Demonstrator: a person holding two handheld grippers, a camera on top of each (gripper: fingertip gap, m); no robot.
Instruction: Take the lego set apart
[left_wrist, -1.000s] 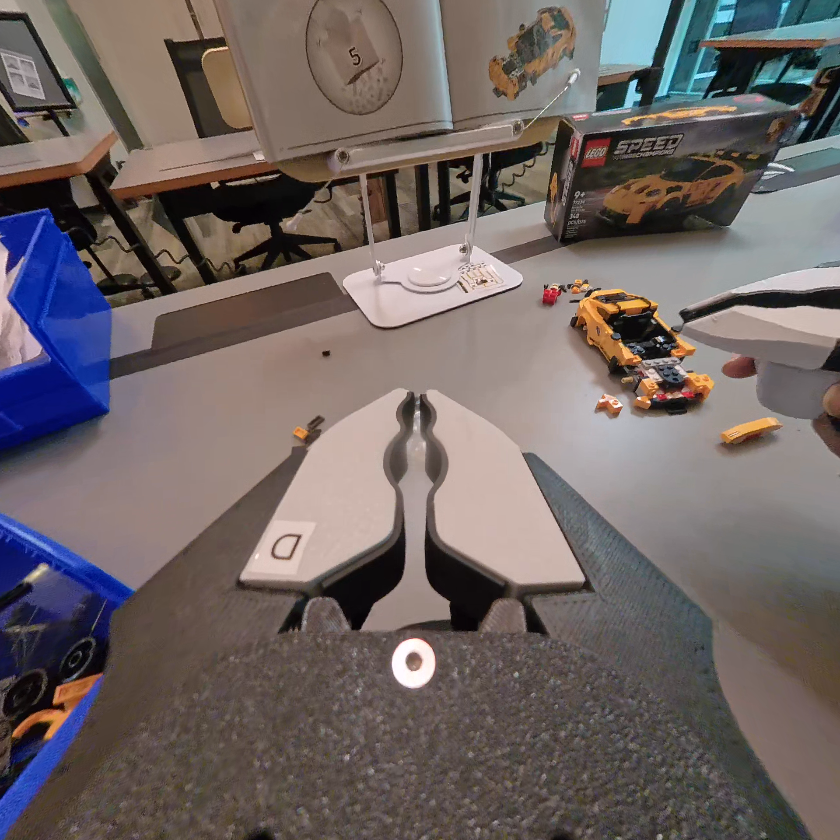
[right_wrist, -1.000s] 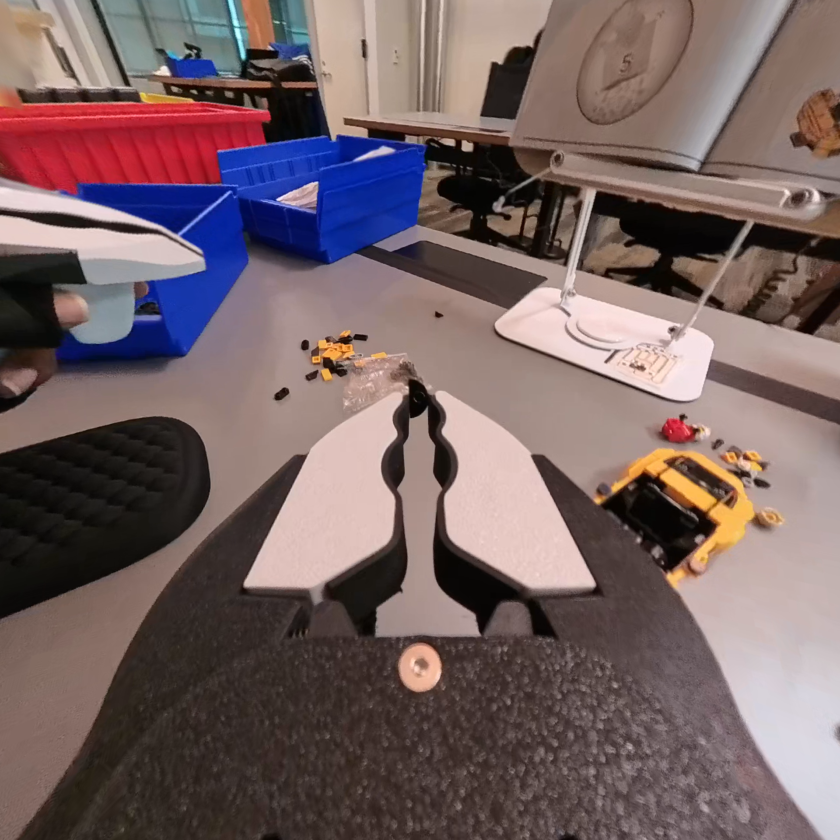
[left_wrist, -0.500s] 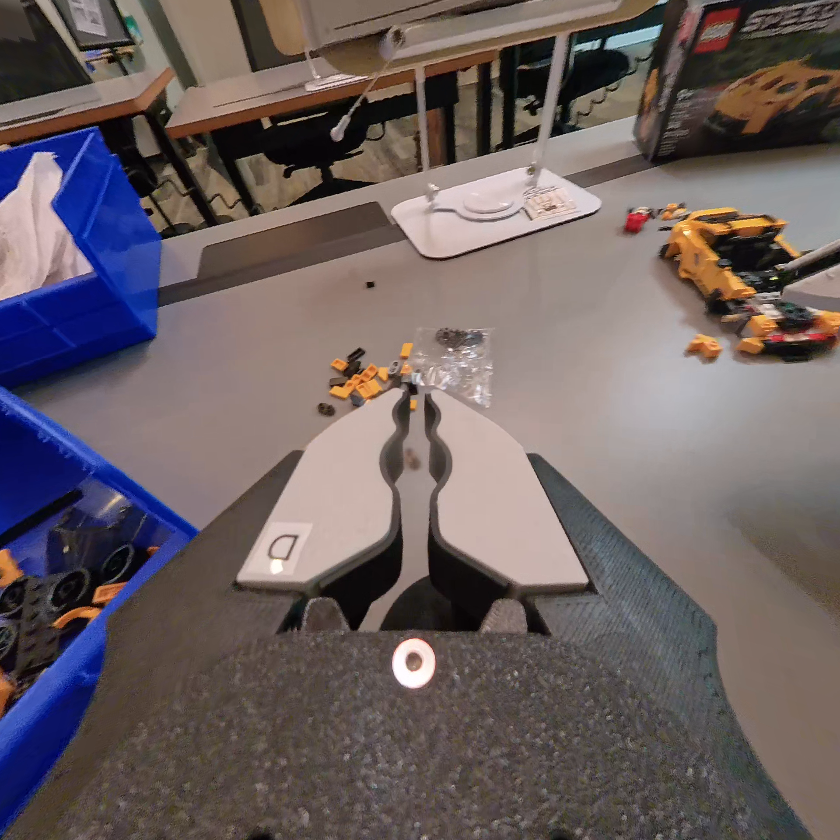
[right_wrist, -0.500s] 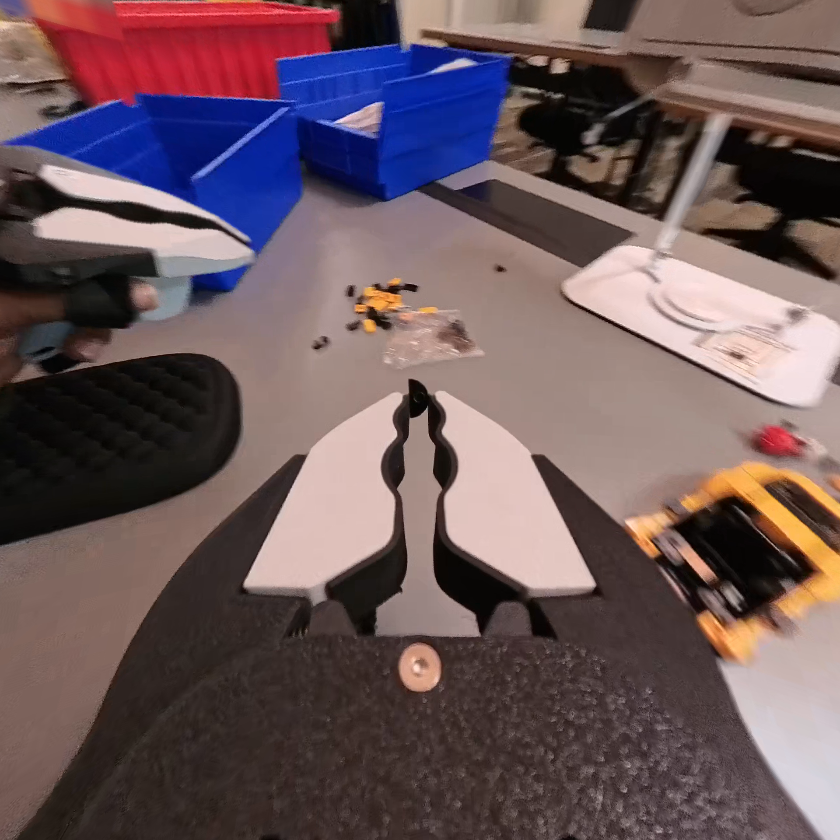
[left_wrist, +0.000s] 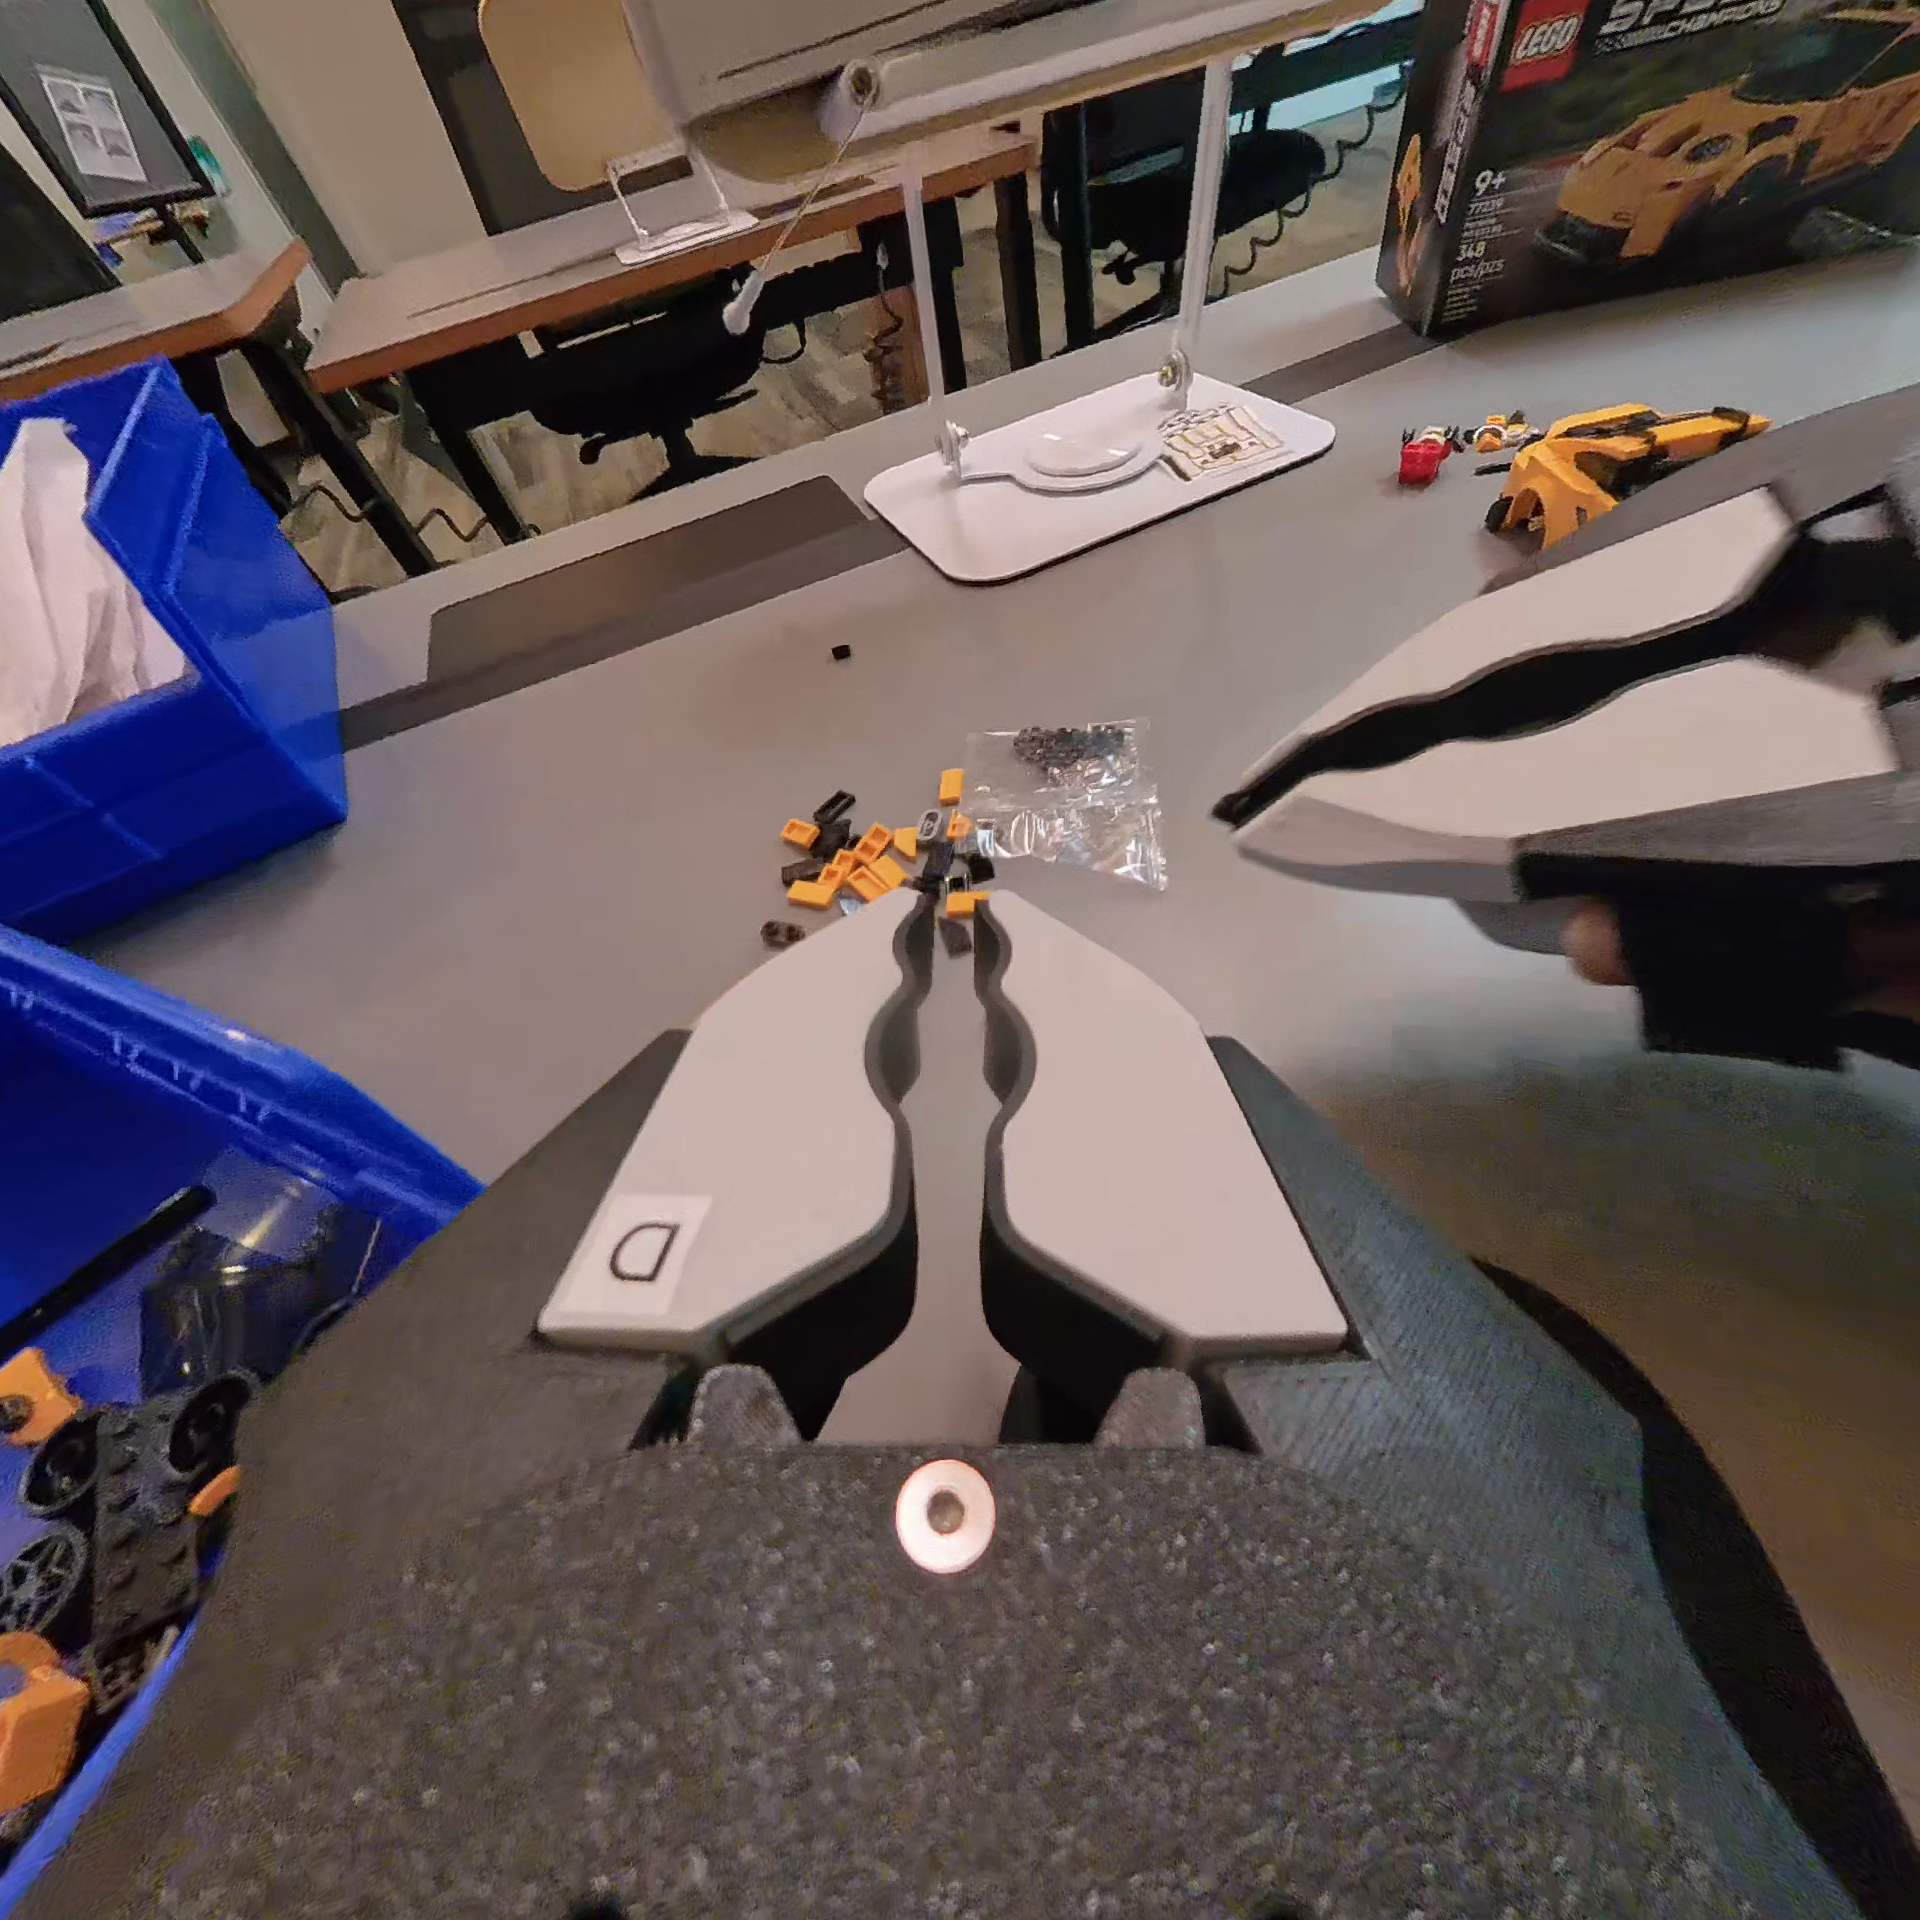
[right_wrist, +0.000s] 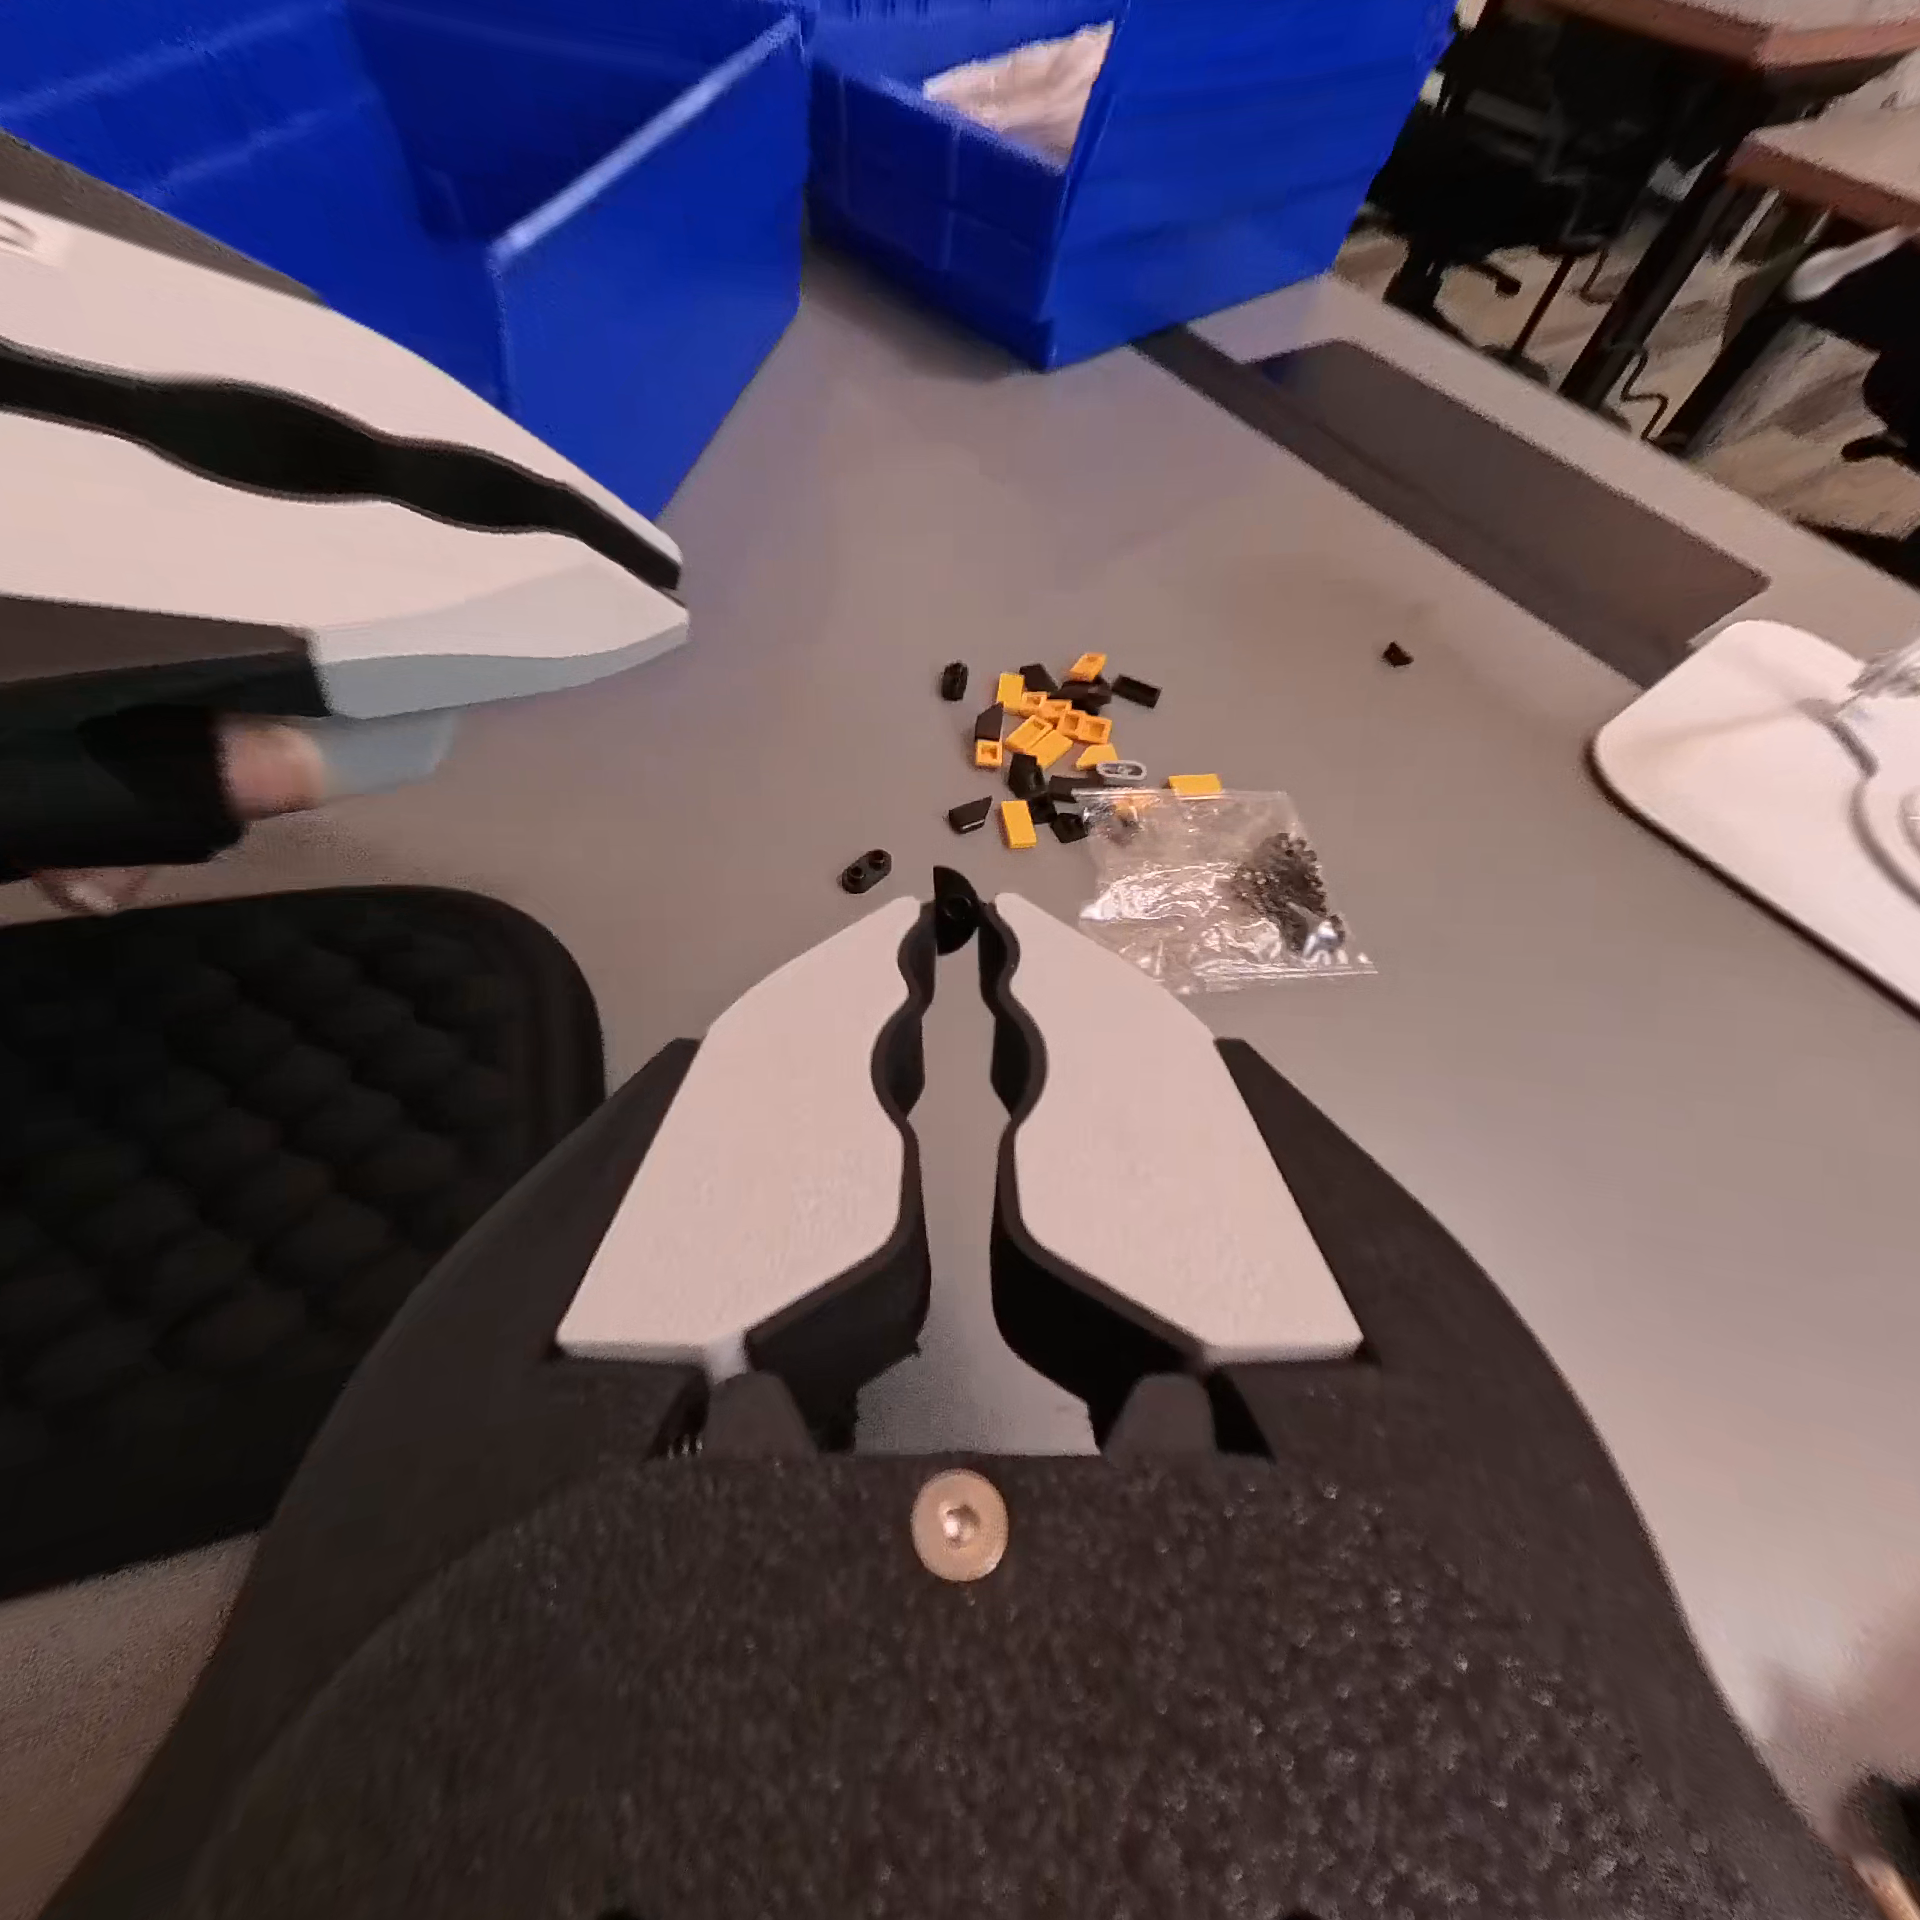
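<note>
My right gripper (right_wrist: 954, 906) is shut on a small black lego piece (right_wrist: 951, 902) and holds it low over the grey table, just short of a pile of loose orange and black pieces (right_wrist: 1060, 738). In the left wrist view the right gripper (left_wrist: 1238, 821) comes in from the right, beside the same pile (left_wrist: 873, 862). My left gripper (left_wrist: 952, 902) is shut and empty, its tips at the near edge of the pile; it also shows in the right wrist view (right_wrist: 665, 592). The partly stripped yellow lego car (left_wrist: 1600, 468) sits far right.
A clear plastic bag of small black parts (left_wrist: 1070, 800) lies right of the pile. Two blue bins stand left: the near bin (left_wrist: 156, 1195) holds wheels and pieces, the far bin (left_wrist: 208, 675) white bags. A white stand base (left_wrist: 1091, 488), the lego box (left_wrist: 1662, 156) and a black pad (right_wrist: 208, 1143) are around. My right fingertips sit around 8 cm from my left ones.
Both grippers have swung left, away from the car and toward the pile of loose pieces. The right gripper carried the small black piece along and now sits close to the left gripper.
</note>
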